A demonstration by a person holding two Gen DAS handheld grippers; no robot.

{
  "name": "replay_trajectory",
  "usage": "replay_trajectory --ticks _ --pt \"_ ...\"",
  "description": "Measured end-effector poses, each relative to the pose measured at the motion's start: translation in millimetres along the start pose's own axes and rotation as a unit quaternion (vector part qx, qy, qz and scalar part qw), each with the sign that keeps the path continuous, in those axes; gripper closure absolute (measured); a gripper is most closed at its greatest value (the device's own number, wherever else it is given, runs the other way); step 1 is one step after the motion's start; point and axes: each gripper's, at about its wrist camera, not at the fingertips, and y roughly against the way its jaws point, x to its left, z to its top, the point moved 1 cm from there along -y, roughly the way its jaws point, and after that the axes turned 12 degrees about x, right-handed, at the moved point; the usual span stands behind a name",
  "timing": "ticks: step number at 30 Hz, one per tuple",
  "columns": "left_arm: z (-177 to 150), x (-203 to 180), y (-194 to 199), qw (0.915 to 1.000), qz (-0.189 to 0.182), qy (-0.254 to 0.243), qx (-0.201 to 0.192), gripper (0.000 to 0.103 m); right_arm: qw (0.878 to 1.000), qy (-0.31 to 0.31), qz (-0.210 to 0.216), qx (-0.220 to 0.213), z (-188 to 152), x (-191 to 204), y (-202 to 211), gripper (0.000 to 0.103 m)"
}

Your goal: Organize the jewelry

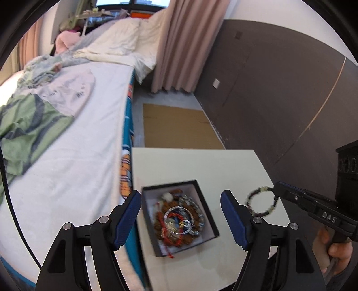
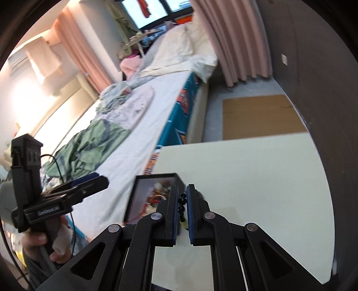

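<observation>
Claws | left claw wide, empty | right claw clamps bead bracelet

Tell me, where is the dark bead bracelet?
The dark bead bracelet hangs from the right gripper, pinched in its jaws above the white table, just right of the black jewelry box in the left wrist view.

A bed with rumpled bedding runs toward a bright window hung with pink curtains. Flattened cardboard lies on the grey floor beside a dark brown wall.
</observation>
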Motion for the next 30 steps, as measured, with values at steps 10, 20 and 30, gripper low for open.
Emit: replay_trajectory --ticks 10,20,30 --pt "3.5 25.5 15.7 0.9992 0.003 0.025 -0.031 0.016 0.997 0.039 0.07 0.01 18.2 59.2 -26.1 0.092" --pt "8.1 9.6 30.2 0.9992 0.006 -0.005 -0.039 0.008 0.999 -0.011 0.023 0.028 0.1 28.0 -11.6 0.045" --pt "-5.2 -32.6 67.1 0.9983 0.01 -0.038 -0.042 0.007 0.999 -0.026 -0.006 -0.021 -23.9 4.1 60.1 0.024"
